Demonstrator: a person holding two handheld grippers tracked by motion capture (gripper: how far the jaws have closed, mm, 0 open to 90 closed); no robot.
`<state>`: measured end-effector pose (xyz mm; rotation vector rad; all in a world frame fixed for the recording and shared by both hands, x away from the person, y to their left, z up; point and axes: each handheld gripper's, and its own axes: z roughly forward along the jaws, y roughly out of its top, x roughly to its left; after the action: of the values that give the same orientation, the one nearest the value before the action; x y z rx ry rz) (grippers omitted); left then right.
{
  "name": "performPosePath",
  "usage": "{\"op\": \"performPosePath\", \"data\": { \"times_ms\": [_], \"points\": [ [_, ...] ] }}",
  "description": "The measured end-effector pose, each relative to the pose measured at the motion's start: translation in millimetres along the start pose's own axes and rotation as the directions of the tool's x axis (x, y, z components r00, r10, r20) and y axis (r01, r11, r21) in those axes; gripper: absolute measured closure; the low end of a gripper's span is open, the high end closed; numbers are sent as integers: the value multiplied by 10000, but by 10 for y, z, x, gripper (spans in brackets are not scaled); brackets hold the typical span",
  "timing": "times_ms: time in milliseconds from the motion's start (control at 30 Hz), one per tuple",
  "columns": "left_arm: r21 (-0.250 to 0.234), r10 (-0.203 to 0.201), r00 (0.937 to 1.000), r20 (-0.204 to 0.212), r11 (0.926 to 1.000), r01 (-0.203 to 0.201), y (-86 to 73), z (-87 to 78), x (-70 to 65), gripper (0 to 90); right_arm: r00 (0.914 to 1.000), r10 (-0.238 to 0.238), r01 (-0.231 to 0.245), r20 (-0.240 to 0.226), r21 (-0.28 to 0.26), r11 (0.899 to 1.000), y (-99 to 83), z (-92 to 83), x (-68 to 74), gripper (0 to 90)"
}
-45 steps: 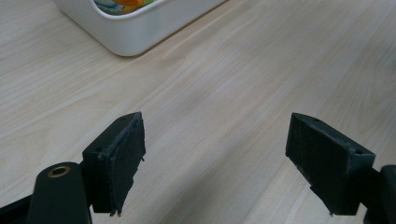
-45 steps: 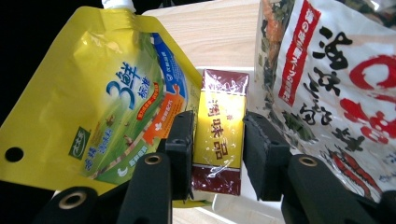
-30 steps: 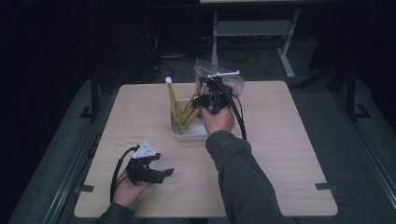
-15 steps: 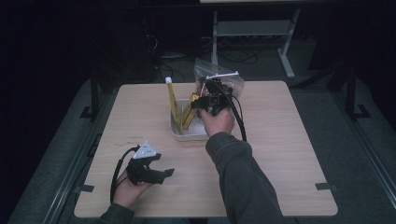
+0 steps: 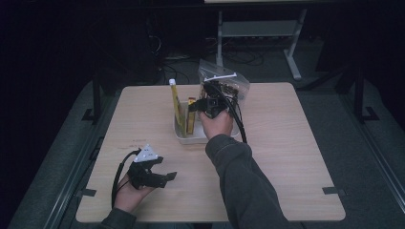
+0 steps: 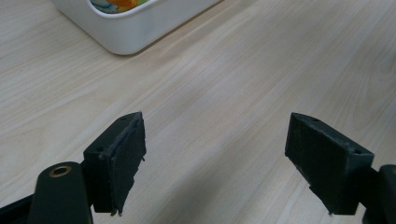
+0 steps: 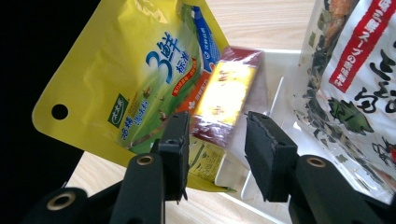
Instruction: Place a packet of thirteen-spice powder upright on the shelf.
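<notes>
Light wooden table point(image 5: 296, 157) on a dark grey floor point(image 5: 377, 157). White tub point(image 5: 184, 137) resting on the tabletop near the far middle, packets standing in it. Clear bag point(image 5: 239, 86) just behind, at the far edge. Left gripper point(image 5: 165, 177) low over the near left corner, with its hand point(image 5: 126, 193).

The right gripper point(image 5: 198, 104) hangs over a white tray point(image 5: 191, 139) near the table's point(image 5: 286, 143) far edge. Its jaws point at a small yellow packet point(image 5: 191, 119) standing in the tray, and just beyond that stands a tall yellow pouch point(image 5: 175, 102). Behind the gripper sits a clear bag point(image 5: 229, 81). Well apart, at the near edge, the left gripper point(image 5: 167, 177) rests with jaws apart.
</notes>
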<state>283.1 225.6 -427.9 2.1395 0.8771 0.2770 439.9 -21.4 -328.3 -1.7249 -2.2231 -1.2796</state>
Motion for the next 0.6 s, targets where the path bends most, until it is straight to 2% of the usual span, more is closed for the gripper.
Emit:
{"op": "performPosePath", "data": {
  "times_ms": [200, 600],
  "points": [
    [23, 18, 10000, -26, 10000, -18, 0, -3, -6, 195, 10000, -27, 27, -77, 14, 10000, 5, -37, -17, 570],
    [67, 9, 10000, -22, 10000, -9, -9, 6, 0, 194, 9983, 107, -105, -580, 42, 9999, -32, -102, -139, 508]
  ]
}}
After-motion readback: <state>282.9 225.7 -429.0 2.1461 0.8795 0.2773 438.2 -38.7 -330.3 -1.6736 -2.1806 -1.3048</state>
